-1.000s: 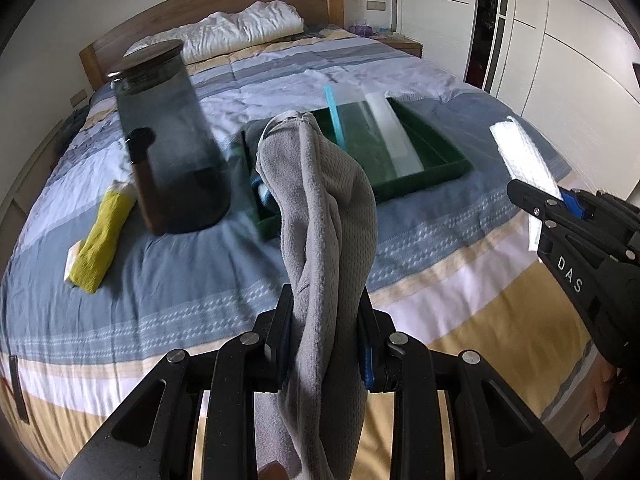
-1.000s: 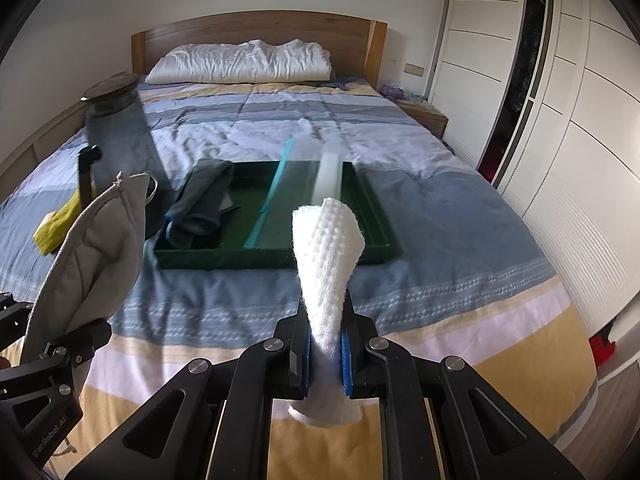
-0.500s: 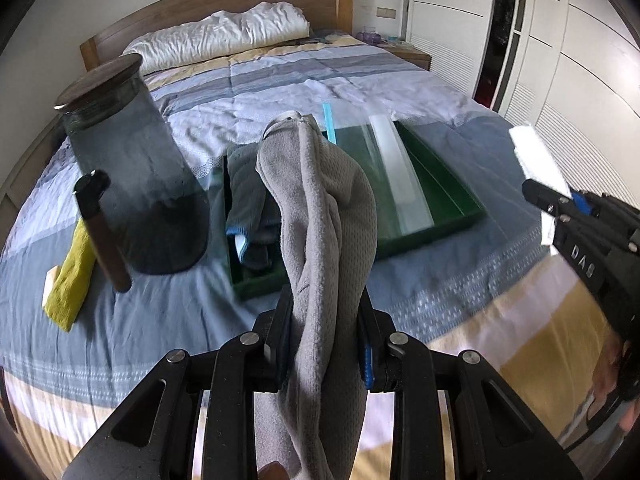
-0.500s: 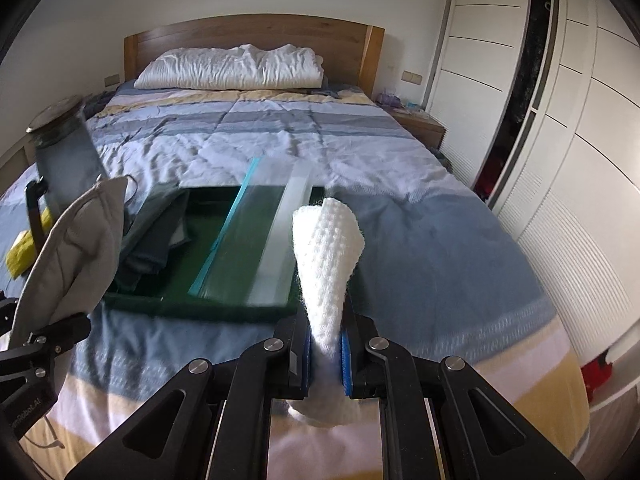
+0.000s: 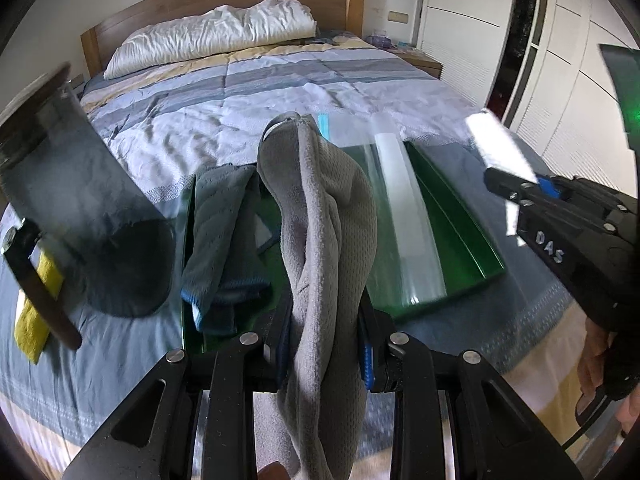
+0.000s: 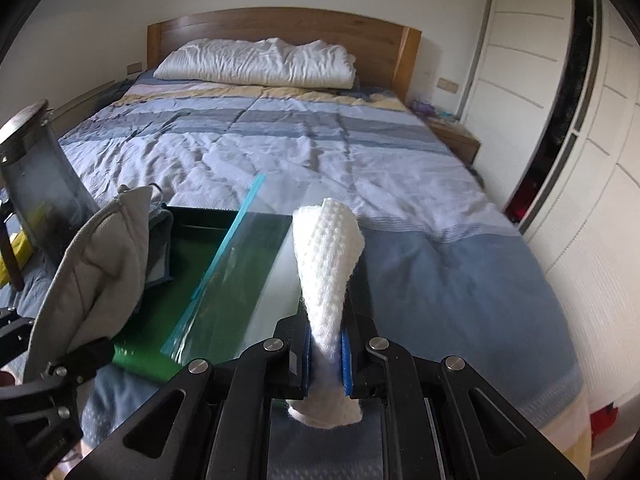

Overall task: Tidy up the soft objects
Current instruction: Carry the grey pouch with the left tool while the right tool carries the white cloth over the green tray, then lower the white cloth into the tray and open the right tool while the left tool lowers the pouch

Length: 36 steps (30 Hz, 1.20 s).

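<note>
A: What does the left gripper [image 5: 324, 340] have?

B: Its jaws are clamped on a grey cloth [image 5: 320, 216]. The cloth stands up from between the fingers, folds over at the top and hangs down behind them as well.

A: And the right gripper [image 6: 326, 350]?

B: Closed too, on a white waffle-knit cloth [image 6: 326, 256]. That one rises from the blue pads and leans a little to the right, with its lower end bunched below the jaws.

A: Where do the cloths sit relative to the rest?

B: Both are held above the near edge of a green tray [image 5: 456, 232] that lies on the striped bed cover [image 6: 320, 152]. In the right wrist view the grey cloth [image 6: 96, 268] is at the left, over the tray's left part.

A: What lies in the tray?

B: A blue-grey towel [image 5: 218, 232] lies folded in its left part, just left of the grey cloth. A clear zip bag [image 6: 244, 264] with a blue seal strip lies across the middle and right part.

A: Anything beside the tray?

B: A dark glass jar [image 5: 76, 204] with a lid stands to its left, and a yellow cloth [image 5: 38, 312] lies on the cover beyond it at the far left. A white pillow [image 6: 260, 62] lies at the far end against the wooden headboard [image 6: 280, 26].
</note>
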Tool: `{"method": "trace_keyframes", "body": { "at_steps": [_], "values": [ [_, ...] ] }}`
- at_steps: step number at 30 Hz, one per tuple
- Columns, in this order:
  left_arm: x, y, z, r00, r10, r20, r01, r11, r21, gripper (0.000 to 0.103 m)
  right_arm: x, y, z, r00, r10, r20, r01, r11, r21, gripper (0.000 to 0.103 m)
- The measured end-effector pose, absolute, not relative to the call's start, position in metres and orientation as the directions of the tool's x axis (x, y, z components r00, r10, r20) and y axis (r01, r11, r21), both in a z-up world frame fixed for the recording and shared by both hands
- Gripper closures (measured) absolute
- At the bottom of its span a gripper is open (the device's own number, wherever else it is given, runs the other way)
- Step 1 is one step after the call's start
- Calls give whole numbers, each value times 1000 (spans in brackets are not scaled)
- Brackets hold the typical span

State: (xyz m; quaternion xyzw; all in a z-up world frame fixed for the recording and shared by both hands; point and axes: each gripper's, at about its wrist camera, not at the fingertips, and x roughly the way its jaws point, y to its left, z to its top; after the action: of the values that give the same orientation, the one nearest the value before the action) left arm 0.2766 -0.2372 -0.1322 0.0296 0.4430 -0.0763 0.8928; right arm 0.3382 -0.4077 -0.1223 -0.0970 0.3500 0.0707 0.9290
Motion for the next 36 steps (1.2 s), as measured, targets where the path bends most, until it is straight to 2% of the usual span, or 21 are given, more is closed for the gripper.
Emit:
{"method": "trace_keyframes", "body": {
  "at_steps": [17, 32, 36],
  "values": [
    [327, -242, -161, 567, -64, -821, 101, 995, -7, 79, 454, -378, -164, 669, 86, -738, -280, 949, -144, 92],
    [349, -240, -178, 524, -68, -849, 99, 995, -19, 78, 476, -365, -187, 645, 78, -760, -282, 949, -141, 92],
    [349, -240, -178, 524, -76, -848, 100, 995, -28, 75, 477, -367, -189, 643, 79, -762, -274, 952, -133, 90]
  ]
}}
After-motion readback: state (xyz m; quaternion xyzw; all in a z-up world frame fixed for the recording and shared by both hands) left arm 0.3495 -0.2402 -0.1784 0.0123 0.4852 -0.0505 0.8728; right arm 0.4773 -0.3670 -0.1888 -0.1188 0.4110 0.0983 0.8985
